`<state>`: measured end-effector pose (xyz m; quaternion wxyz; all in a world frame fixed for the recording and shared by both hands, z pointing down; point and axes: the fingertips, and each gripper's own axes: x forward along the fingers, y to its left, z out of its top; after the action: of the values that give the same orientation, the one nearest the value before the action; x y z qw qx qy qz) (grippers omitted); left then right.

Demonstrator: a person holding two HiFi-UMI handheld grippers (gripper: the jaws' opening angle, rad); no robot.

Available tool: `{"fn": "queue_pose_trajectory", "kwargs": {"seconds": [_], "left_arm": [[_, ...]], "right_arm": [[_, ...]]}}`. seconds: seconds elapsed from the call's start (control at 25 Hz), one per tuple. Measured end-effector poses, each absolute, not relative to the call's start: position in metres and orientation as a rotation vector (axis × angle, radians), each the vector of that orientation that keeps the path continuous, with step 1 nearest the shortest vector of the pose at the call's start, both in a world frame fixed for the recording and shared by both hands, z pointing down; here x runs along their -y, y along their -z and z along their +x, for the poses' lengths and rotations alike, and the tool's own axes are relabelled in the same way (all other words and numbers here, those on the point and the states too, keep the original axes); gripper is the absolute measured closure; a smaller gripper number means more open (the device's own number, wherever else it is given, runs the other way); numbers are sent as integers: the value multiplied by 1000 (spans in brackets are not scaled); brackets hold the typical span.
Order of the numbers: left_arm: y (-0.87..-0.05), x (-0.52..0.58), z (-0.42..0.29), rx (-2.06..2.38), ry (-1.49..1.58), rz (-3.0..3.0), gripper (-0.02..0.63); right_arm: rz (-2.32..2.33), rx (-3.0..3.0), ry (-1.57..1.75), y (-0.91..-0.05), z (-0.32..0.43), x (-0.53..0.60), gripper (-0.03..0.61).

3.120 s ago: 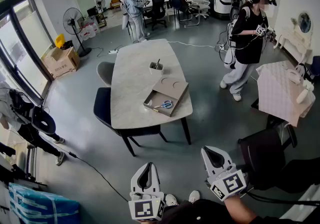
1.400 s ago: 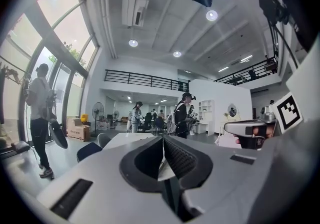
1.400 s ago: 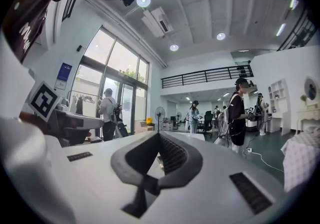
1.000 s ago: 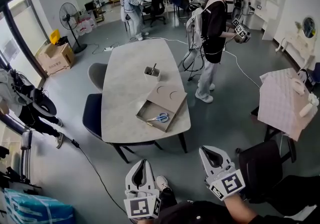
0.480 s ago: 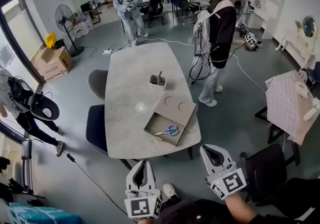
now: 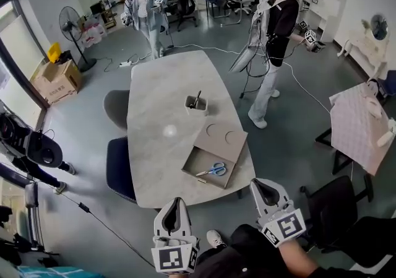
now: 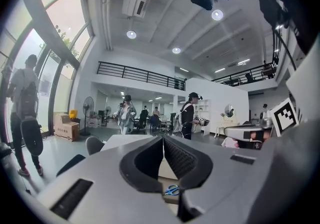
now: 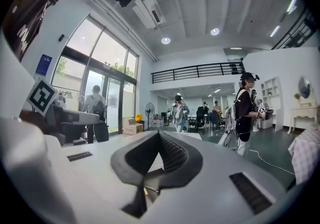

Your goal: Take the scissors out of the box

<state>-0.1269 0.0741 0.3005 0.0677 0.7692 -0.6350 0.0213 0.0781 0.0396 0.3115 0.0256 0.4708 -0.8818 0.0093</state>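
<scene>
Blue-handled scissors point(image 6: 213, 170) lie inside the shallow cardboard box point(image 6: 199, 159) on the tabletop point(image 6: 159, 82); the white cup point(image 6: 194, 110) beyond holds one dark stick. Left claw point(image 6: 177, 202) and right claw point(image 6: 262, 183) are both pressed together, empty.

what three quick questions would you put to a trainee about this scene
1. True or false: the scissors lie inside the box.
2. Pick one. The left gripper and the right gripper are:
A. both open, one on each side of the scissors
B. both with fingers together and nothing held
C. lifting the box between them
3. What colour are the scissors' handles?

Key: 1 true; 2 B; 3 blue
</scene>
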Motion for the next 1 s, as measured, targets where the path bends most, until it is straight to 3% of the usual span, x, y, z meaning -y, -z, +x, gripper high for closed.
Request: {"fn": "queue_pose_trajectory", "kwargs": {"seconds": [1.0], "left_arm": [[-310,9,-106,1963,-87,2242,597]], "right_arm": [[1314,2761,-9,-317,86,59,583]]}}
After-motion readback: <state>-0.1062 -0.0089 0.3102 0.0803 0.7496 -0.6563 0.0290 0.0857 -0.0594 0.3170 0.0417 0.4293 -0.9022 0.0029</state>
